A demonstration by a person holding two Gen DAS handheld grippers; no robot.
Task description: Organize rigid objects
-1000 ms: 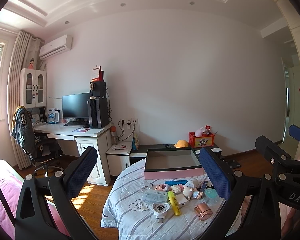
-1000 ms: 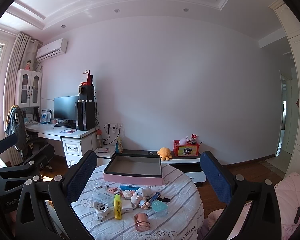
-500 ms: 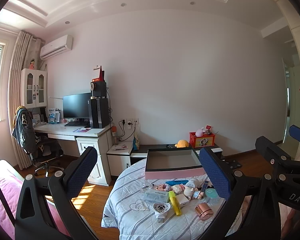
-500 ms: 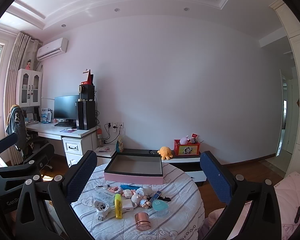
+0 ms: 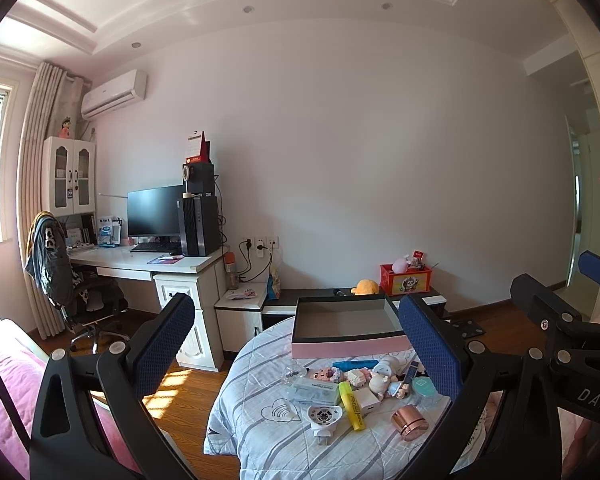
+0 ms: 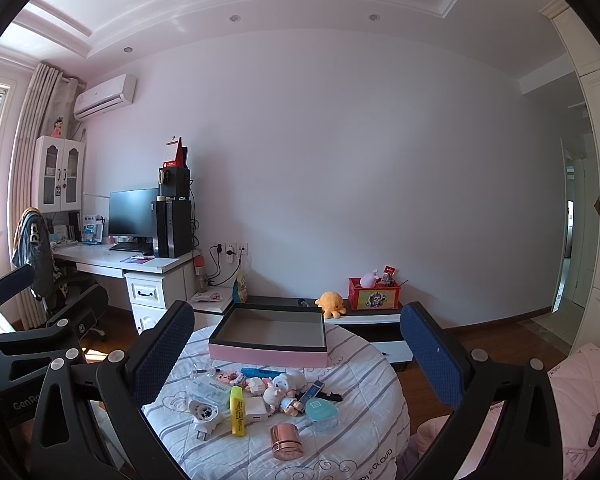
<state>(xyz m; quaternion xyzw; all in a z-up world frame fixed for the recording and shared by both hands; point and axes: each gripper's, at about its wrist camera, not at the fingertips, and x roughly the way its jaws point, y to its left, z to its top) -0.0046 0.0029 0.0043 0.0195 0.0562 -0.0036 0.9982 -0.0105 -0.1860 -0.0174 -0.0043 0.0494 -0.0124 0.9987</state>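
A round table with a striped cloth carries a pink open box at its far side. In front of the box lie several small items: a yellow highlighter, a white plug, a rose-gold jar, a teal round tin, small dolls. My left gripper and right gripper are both open and empty, held above and short of the table.
A white desk with monitor and computer tower stands at the left, with an office chair. A low cabinet behind the table holds a red toy box and a yellow plush. Pink bedding lies at the lower left.
Both views have barely shifted; the table sits very slightly lower in frame. Both grippers stay open and empty.
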